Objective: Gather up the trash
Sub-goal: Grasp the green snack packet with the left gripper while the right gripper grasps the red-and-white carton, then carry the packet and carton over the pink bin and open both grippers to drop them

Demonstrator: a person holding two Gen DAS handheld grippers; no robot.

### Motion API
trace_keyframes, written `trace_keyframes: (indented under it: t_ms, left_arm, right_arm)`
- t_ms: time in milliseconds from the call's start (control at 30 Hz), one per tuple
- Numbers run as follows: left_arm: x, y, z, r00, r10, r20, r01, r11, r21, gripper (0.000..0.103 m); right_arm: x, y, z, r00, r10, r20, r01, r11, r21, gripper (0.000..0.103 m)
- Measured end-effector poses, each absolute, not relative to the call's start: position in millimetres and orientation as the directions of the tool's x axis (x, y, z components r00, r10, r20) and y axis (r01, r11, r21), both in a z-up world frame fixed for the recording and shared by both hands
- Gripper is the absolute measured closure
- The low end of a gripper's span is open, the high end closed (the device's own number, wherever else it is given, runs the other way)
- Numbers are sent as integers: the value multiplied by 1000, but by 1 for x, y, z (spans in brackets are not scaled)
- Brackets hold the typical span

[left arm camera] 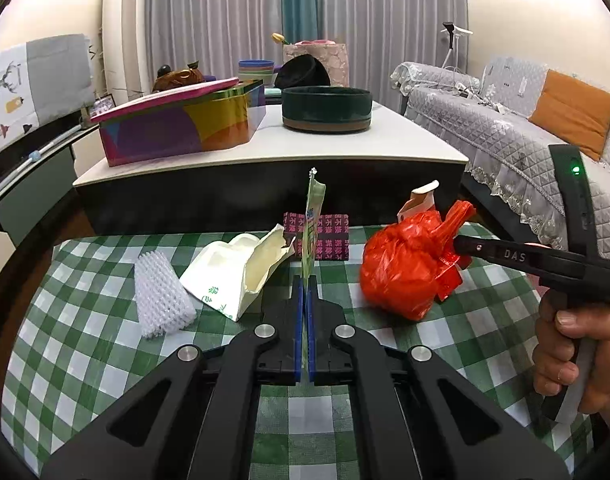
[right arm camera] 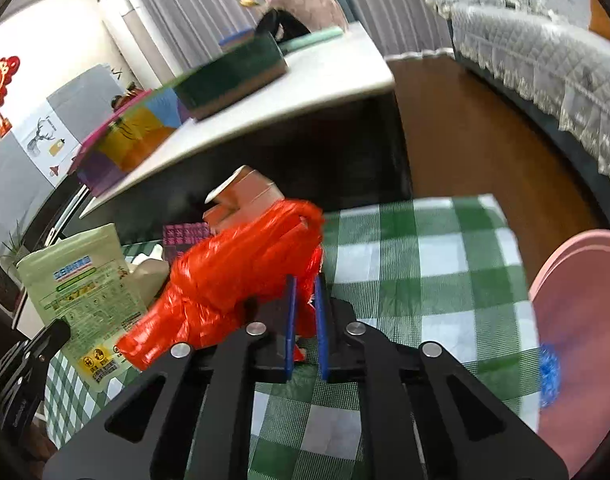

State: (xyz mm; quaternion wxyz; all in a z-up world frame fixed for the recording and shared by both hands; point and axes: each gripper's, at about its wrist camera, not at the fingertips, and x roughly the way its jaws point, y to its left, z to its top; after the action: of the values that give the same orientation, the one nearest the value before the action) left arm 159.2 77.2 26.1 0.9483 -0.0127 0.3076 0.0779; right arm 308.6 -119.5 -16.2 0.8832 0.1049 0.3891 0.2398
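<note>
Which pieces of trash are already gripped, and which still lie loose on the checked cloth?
Gripped: the green printed pouch and red plastic bag. Loose: the white foam net sleeve and torn cream paper carton.

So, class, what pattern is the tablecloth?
Green-and-white checks on the tablecloth, clearest in the left wrist view.

My left wrist camera looks level across the checkered cloth (left arm camera: 85, 360); my right, tilted, sits closer. Both share the red bag (left arm camera: 405, 268) (right arm camera: 241, 264) and green pouch (left arm camera: 311, 232) (right arm camera: 81, 292).

"DAS" stands on the right tool (left arm camera: 455, 258) arm.
</note>
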Motion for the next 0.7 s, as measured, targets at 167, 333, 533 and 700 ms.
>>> trace_keyframes:
  t_ms: [167,333,533,700]
  left_arm:
    - [155,73,34,816,127,-565,-142,990,17,102]
    - [148,69,43,831,105,-546,-123,992,4,102]
    - [136,61,47,838,87,-539,-105,994,-2,102]
    - [124,53,48,844,70,-532,-87,996,-7,102]
  right_arm:
    - [290,-124,5,632,476,-611,-366,879,306,98]
    - [270,-132,24,680,425,-598,-373,902,218,99]
    - [243,-144,39,726,364,-584,-362,924,126,100]
    - [218,-159,49,754,329,-569,-344,935,86,100]
